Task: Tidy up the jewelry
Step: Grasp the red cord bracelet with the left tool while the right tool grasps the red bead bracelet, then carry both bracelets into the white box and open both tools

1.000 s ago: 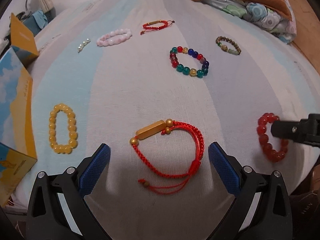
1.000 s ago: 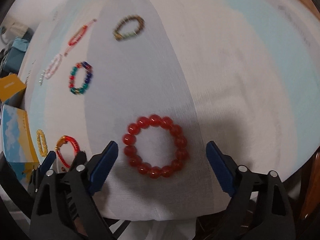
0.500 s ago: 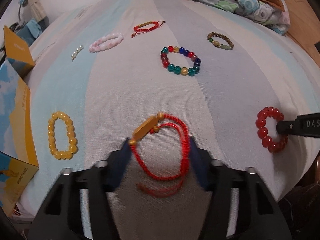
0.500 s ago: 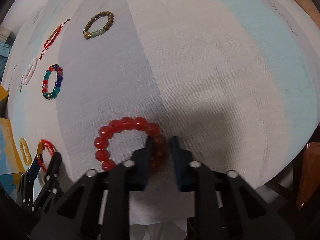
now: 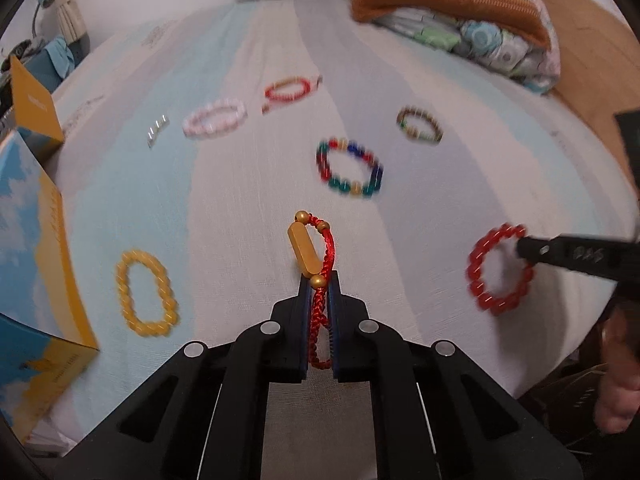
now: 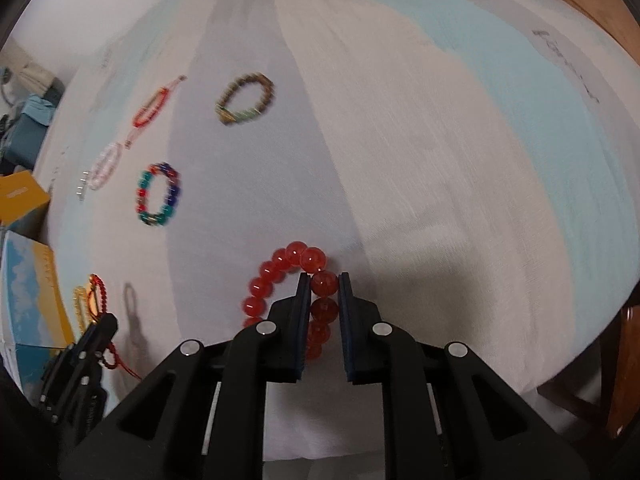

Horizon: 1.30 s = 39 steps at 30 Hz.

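Observation:
My left gripper [image 5: 319,280] is shut on a red cord bracelet [image 5: 320,308] with a gold bar [image 5: 304,254], lifted above the striped sheet; the bracelet stands up from the jaws. My right gripper [image 6: 323,280] is shut on a red bead bracelet [image 6: 280,276], gripping its right side. In the left wrist view the red bead bracelet [image 5: 496,272] shows at the right with the right gripper's finger on it. The left gripper [image 6: 96,332] shows at the lower left of the right wrist view.
Other bracelets lie on the sheet: yellow beads [image 5: 146,294], multicolour beads [image 5: 350,168], brown beads [image 5: 420,124], pink beads [image 5: 214,117], another red cord [image 5: 290,89], a small pearl piece [image 5: 157,131]. An open blue-yellow box [image 5: 28,240] stands left. Pillows [image 5: 460,12] lie at the back right.
Both grippers went from open to shut: the left closed on the red cord bracelet and raised it, the right closed on the red bead bracelet's side.

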{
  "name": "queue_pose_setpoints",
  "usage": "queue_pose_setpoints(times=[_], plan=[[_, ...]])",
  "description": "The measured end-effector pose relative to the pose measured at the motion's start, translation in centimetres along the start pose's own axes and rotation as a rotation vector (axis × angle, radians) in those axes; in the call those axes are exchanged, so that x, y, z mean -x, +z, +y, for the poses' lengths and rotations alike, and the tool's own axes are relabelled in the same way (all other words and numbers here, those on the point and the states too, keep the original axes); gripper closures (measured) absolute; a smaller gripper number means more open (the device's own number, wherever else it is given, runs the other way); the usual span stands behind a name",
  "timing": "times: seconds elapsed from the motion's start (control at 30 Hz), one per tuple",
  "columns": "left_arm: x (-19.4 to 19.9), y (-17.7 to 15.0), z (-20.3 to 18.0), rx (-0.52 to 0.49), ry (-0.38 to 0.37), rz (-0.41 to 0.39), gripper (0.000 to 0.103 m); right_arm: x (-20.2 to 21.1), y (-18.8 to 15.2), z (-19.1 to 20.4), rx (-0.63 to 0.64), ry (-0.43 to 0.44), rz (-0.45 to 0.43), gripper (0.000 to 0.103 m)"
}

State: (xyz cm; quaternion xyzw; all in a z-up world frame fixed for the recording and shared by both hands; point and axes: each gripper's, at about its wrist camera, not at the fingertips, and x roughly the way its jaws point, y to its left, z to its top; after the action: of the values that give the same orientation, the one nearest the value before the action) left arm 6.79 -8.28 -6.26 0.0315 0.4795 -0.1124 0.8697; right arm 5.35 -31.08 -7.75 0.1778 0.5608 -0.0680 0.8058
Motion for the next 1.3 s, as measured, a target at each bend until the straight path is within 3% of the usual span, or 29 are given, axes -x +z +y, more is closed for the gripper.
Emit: queue_pose_setpoints(times=[0.2, 0.4, 0.8, 1.2, 1.3], plan=[[2.7, 2.6, 1.2, 0.027, 0.032, -0.045, 0.097, 1.3, 0.8, 0.5, 0.042, 0.033, -0.051, 0.09], [3.6, 4.5, 4.1, 0.089, 0.064, -0.034, 0.097, 2.2, 0.8, 2.3, 0.086, 0.039, -0.092, 0.09], [9.8, 5.7, 8.4, 0.129, 0.1, -0.143, 0.097, 6.4, 0.9, 6.6, 0.117, 0.021, -0.2, 0.09], [14.9, 4.6, 17.3, 0.282, 0.227, -0.192, 0.096, 10.5, 0.6, 17.2, 0.257, 0.073, -0.249, 0.09], [15.8, 3.9, 20.0, 0.33, 0.225, -0.19, 0.096, 11.2, 0.3, 20.1, 0.3, 0.094, -0.261, 0.09]])
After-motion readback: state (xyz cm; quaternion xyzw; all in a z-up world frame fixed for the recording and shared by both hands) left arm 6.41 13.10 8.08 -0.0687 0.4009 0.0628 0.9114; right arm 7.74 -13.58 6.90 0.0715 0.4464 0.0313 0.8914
